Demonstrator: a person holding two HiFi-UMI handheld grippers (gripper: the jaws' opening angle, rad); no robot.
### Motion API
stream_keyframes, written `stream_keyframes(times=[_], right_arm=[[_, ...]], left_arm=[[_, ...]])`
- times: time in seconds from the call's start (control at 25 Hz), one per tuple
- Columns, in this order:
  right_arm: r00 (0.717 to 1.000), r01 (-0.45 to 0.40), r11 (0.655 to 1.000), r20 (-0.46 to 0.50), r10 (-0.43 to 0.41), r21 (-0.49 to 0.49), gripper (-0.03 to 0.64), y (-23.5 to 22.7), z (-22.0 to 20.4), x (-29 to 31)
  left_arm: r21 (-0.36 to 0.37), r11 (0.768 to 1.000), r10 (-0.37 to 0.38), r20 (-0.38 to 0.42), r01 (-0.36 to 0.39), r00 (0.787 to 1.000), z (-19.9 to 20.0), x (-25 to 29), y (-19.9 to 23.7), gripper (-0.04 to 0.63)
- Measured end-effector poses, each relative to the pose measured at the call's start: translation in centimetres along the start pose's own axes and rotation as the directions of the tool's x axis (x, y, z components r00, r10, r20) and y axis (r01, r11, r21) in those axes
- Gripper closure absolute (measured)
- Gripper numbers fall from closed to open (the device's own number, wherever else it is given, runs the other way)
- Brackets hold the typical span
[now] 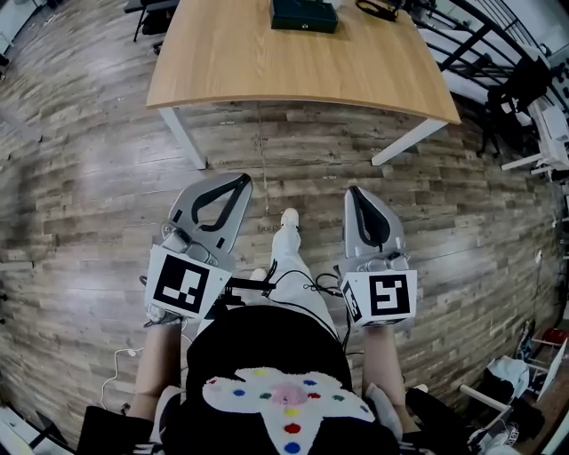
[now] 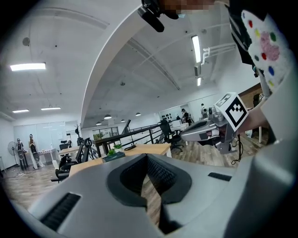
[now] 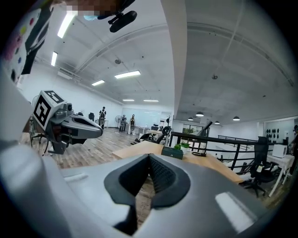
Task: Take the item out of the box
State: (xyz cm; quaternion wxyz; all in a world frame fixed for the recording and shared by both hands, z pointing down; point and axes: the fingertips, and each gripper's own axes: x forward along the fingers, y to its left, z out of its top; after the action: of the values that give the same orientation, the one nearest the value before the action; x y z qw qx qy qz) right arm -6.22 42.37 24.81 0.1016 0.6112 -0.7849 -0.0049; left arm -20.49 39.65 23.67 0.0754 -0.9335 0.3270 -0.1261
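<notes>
Standing on a wood-plank floor [image 1: 80, 178], well back from a pale wooden table [image 1: 267, 71] at the far side. Holding the left gripper [image 1: 233, 184] at near left and the right gripper [image 1: 356, 195] at near right, side by side and well apart, both pointed toward the table and hanging over bare floor, touching nothing. Between the two, lower down, a white shoe [image 1: 289, 216]. At the near end of each tool, a marker cube [image 1: 187, 284] in black and white. Left jaws pressed together tip to tip, with only floor showing through the gap behind the pads and nothing clamped. Right jaws likewise closed and empty. Far off on the table top, toward its far edge and a little right of centre: the dark green box [image 1: 304, 15], well out of reach of either tool. Nothing of the item to be made out from here, nor whether the lid is up or down. Just right of the box, a black cord [image 1: 378, 10]. Beyond the table's far right corner, black railings [image 1: 462, 35].
</notes>
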Motion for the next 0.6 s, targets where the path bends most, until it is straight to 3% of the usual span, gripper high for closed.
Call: stream_keyframes(times=[0.6], right_arm=[[0.999,-0.048,0.999,0.020,0.048,0.006,0.608,-5.3,1.1,8.5]], left_arm=[[0.011,0.998,0.062,-0.003,-0.062,0.998,1.3,7.1,5.3,0.591]])
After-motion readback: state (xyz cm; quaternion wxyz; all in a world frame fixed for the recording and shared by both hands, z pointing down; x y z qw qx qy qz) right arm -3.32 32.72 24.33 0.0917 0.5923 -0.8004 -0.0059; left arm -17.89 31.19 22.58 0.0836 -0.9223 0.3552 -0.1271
